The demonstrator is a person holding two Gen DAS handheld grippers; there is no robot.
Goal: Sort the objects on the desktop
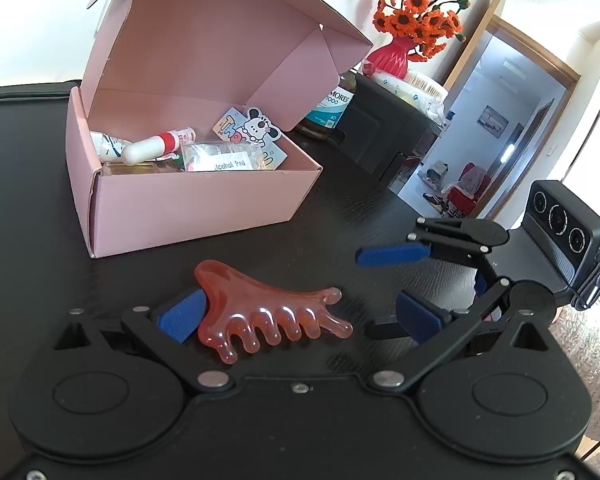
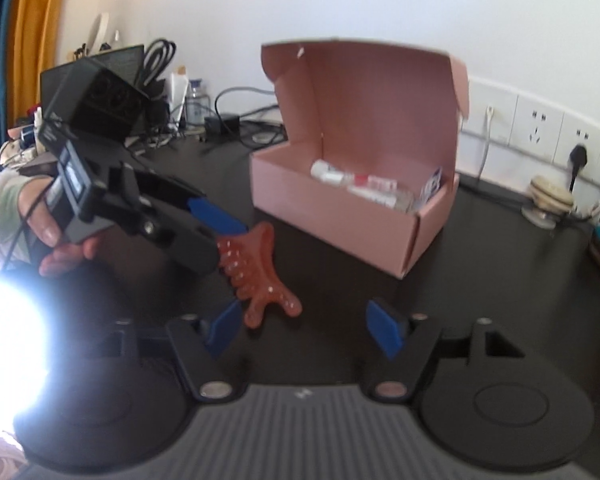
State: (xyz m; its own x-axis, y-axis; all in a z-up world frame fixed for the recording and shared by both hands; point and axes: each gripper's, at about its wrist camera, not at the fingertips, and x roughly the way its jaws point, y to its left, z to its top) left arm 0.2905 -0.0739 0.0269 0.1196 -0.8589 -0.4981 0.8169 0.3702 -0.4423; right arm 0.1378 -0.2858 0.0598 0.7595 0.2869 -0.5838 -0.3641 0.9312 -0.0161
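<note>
A translucent orange massage comb (image 1: 268, 316) lies on the black table (image 1: 340, 208), its teeth toward the left wrist camera. My left gripper (image 1: 300, 316) stands open around it; the comb's handle rests beside the left blue pad (image 1: 180, 316). An open pink box (image 1: 188, 208) behind it holds tubes, an alcohol pad packet and a cartoon dog card. My right gripper (image 1: 380, 280) comes in from the right, open. In the right wrist view the comb (image 2: 264, 280) lies just ahead of the right gripper (image 2: 304, 330), near its left pad (image 2: 224, 328), with nothing pressed. The left gripper (image 2: 230, 246) reaches over the comb.
A red vase of orange flowers (image 1: 392, 56), a labelled jar (image 1: 332, 108) and a black case (image 1: 380, 136) stand behind the box. A person's hand (image 2: 52, 236) holds the left gripper. Wall sockets (image 2: 540, 128), cables and a laptop (image 2: 100, 64) line the back.
</note>
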